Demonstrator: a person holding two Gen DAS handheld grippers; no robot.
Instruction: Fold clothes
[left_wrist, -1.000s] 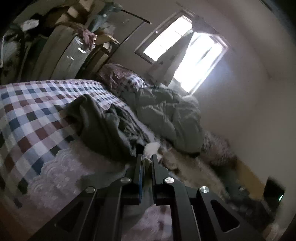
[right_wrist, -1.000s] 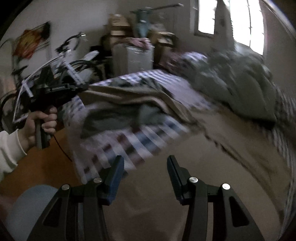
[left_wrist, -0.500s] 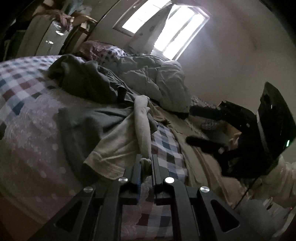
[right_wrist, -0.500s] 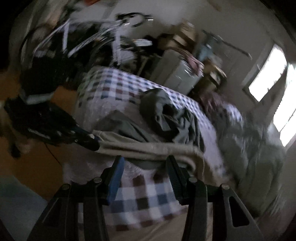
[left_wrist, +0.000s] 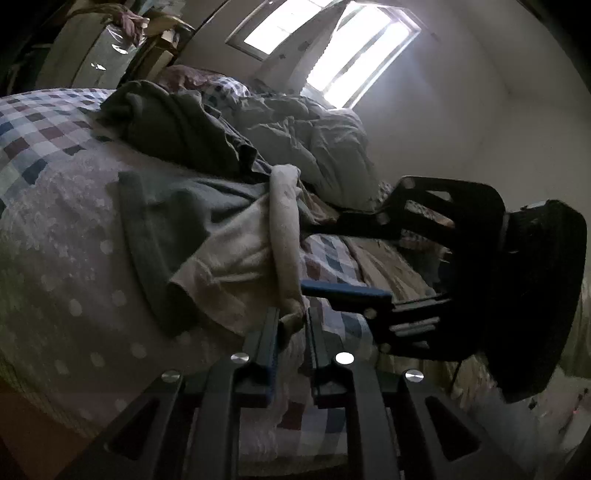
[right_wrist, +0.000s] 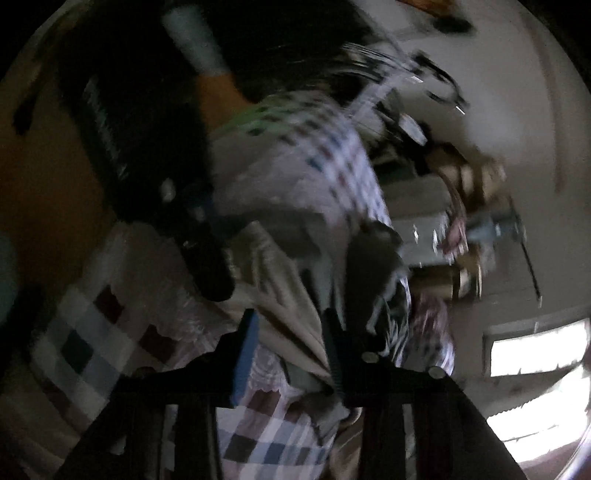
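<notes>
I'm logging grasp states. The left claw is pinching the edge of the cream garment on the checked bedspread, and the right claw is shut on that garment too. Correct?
Not quite. The right claw is open: the right wrist view shows its jaws apart with the cream garment lying between them. The left claw does pinch the garment's edge over the checked bedspread.

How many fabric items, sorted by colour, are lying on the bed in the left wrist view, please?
Cream garment: 1
Dark green garments: 2
Pale grey-green duvet: 1
Checked bedspread: 1
Total: 5
</notes>
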